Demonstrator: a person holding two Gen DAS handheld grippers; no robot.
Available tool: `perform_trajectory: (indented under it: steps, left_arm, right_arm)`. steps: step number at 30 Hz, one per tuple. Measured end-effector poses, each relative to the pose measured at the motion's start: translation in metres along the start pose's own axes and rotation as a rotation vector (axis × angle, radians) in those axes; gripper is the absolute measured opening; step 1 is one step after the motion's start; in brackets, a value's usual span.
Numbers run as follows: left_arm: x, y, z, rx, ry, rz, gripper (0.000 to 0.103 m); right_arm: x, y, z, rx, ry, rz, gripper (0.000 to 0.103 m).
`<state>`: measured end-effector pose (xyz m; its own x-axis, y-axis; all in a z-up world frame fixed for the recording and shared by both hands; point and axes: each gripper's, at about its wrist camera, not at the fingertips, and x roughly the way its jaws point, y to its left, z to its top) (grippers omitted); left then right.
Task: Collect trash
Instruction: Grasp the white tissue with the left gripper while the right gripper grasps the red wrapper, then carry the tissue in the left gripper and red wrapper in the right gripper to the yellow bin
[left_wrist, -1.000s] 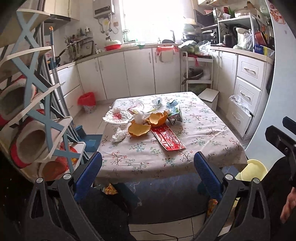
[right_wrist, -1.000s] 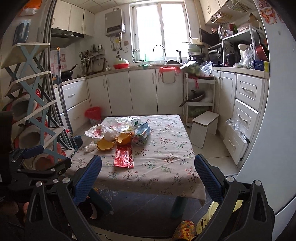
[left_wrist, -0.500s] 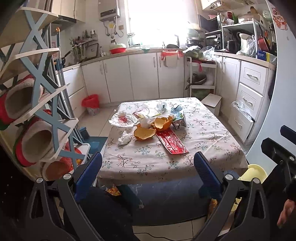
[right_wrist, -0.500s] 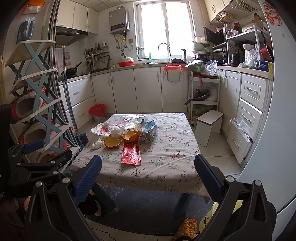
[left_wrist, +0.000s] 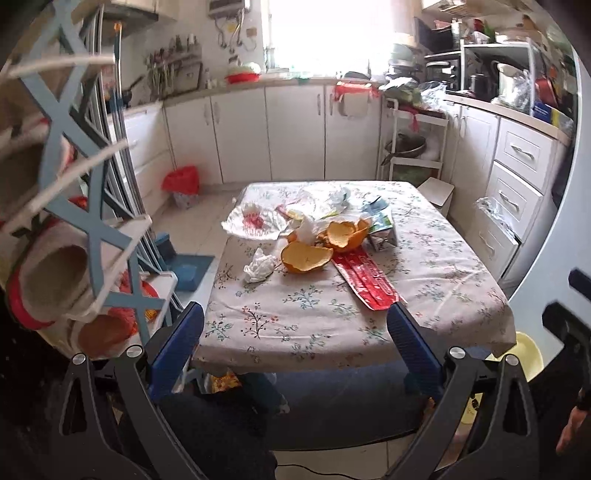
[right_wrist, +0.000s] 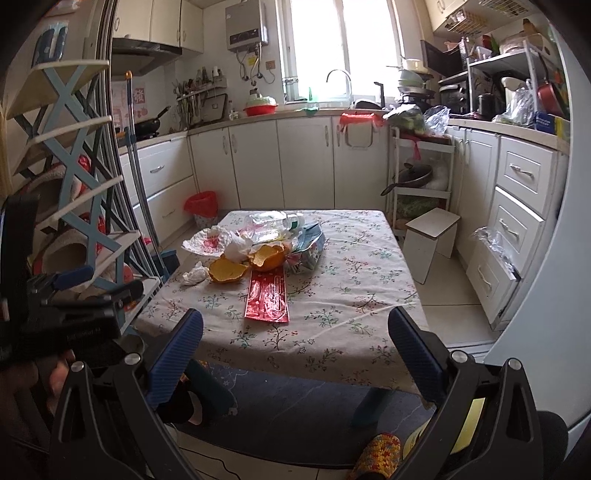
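- The left gripper (left_wrist: 295, 332) is held short of the worktop (left_wrist: 443, 266), jaws spread wide, nothing between them.
- The right gripper (right_wrist: 295, 334) is likewise held off the near edge, jaws spread wide and empty.
- The trash is heaped on the far-left part of the worktop: two orange peels (left_wrist: 306, 256), a crumpled tissue (left_wrist: 260, 267) just left of them, a red wrapper (left_wrist: 365, 282) reaching toward the near edge, a small carton (left_wrist: 380, 229) to the right.
- Behind the peels a white plastic bag (left_wrist: 251, 223) overhangs the left edge; red smears are seen on it, their nature not made out.
- A clear bottle (right_wrist: 273, 221) lies on its side at the back in the right view; in the left view it is lost in glare and clutter.
- The pieces in the heap overlap, so where one ends and the next begins cannot be told.
- The near and right parts of the tablecloth (right_wrist: 351, 295) are bare.
- A shoe rack (left_wrist: 85, 206) stands close by the left side; it is blurred.
- A red-lined bin (right_wrist: 201, 206) sits on the floor by the cabinets, beyond the far-left corner.
- A white stool (right_wrist: 430, 236) stands right of the worktop, open floor around it.
- Under the worktop, a dark rug (right_wrist: 314, 410) and partly cut-off slippers are seen.
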<state>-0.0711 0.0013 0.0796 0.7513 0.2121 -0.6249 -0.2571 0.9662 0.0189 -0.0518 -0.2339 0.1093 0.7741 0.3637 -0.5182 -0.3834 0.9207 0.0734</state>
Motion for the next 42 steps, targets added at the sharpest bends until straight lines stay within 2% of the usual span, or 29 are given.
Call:
perform_trajectory:
  steps: [7, 14, 19, 23, 25, 29, 31, 32, 33, 35, 38, 42]
  left_arm:
    - [0.07, 0.035, 0.016, -0.06, 0.102, 0.004, 0.095]
    - [0.148, 0.041, 0.034, -0.024, 0.206, 0.042, 0.095]
    - [0.201, 0.044, 0.044, -0.002, 0.288, 0.109, 0.095]
    - [0.229, 0.049, 0.046, -0.002, 0.343, 0.122, 0.088]
    - [0.243, 0.052, 0.047, 0.003, 0.37, 0.117, 0.083]
    - [0.263, 0.053, 0.047, 0.017, 0.408, 0.088, 0.071]
    - [0.272, 0.05, 0.044, 0.037, 0.436, 0.067, 0.061]
    - [0.273, 0.05, 0.043, 0.036, 0.439, 0.048, 0.053]
    - [0.271, 0.05, 0.044, 0.026, 0.433, 0.023, 0.037]
    - [0.265, 0.05, 0.046, 0.022, 0.436, -0.006, 0.023]
    - [0.254, 0.051, 0.047, -0.001, 0.42, -0.041, 0.02]
    - [0.234, 0.053, 0.049, -0.02, 0.368, -0.059, 0.019]
  right_arm:
    - [0.051, 0.001, -0.007, -0.014, 0.08, 0.03, 0.096]
    - [0.091, 0.006, -0.006, -0.039, 0.131, 0.057, 0.096]
    - [0.125, 0.013, -0.002, -0.047, 0.166, 0.095, 0.096]
    - [0.152, 0.024, 0.002, -0.066, 0.195, 0.116, 0.096]
    - [0.167, 0.03, 0.003, -0.083, 0.208, 0.119, 0.096]
    - [0.199, 0.037, 0.003, -0.099, 0.256, 0.122, 0.084]
    - [0.214, 0.037, 0.001, -0.099, 0.281, 0.119, 0.082]
    - [0.221, 0.037, 0.0, -0.103, 0.292, 0.115, 0.08]
    - [0.228, 0.038, -0.001, -0.108, 0.302, 0.109, 0.08]
    - [0.236, 0.039, -0.003, -0.112, 0.322, 0.103, 0.077]
    - [0.249, 0.037, -0.007, -0.113, 0.358, 0.091, 0.074]
    - [0.25, 0.038, -0.008, -0.138, 0.35, 0.072, 0.069]
